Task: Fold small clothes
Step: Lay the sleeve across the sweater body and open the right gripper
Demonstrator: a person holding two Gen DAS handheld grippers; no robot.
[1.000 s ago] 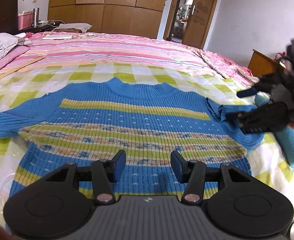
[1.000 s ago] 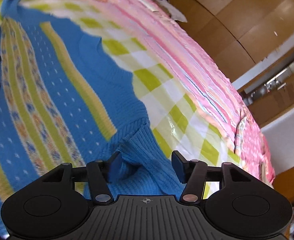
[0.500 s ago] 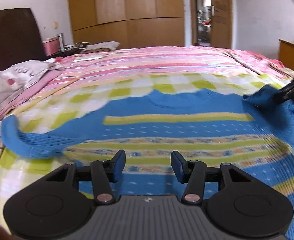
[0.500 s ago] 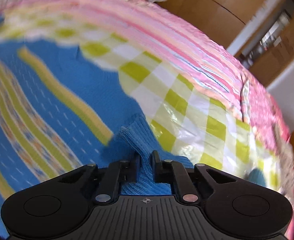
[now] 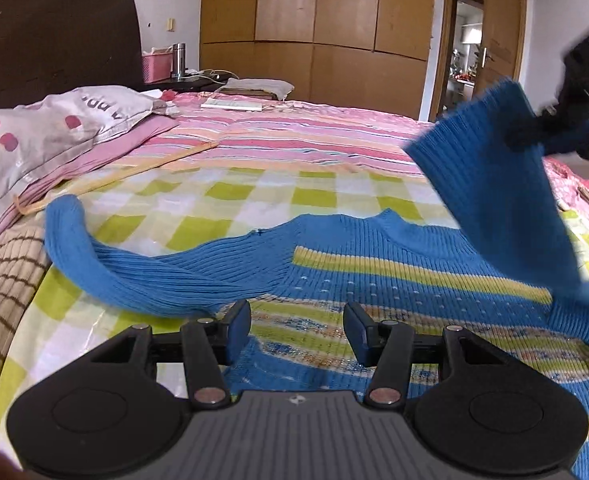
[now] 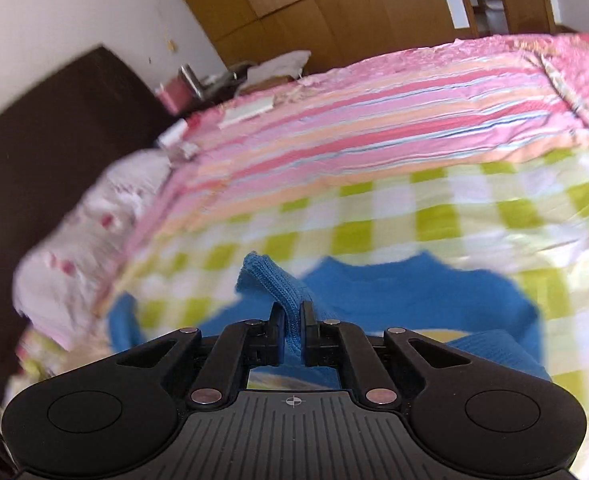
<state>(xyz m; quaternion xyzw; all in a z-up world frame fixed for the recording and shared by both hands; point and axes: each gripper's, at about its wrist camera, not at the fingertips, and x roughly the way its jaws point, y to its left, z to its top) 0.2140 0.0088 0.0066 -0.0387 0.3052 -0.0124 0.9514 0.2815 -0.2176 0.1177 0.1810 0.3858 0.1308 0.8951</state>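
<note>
Left wrist view looks low across the bed (image 5: 254, 148), where a blue knit sweater (image 5: 394, 280) with yellow and patterned bands lies front-up on the green-and-white checked sheet (image 5: 214, 208). The left claw (image 5: 297, 326) hovers just above the sweater's lower chest with its fingers spread wide and nothing between them. One sleeve (image 5: 106, 268) curls out flat toward the pillow (image 5: 42, 136), whose cover carries upside-down printed letters too partial to read. The other sleeve (image 5: 502, 184) is lifted off the bed, hanging from the right claw (image 5: 534, 136) at the upper right edge. Right wrist view, somewhat blurred, shows that right claw (image 6: 293, 332) nearly closed, pinching the ribbed cuff (image 6: 272, 284) so the folded knit sticks up between the fingers, with the sweater's neckline (image 6: 374, 280) spread on the checked sheet below. Pink striped bedding (image 6: 374, 120) lies beyond, before wooden wardrobes (image 5: 314, 20).
</note>
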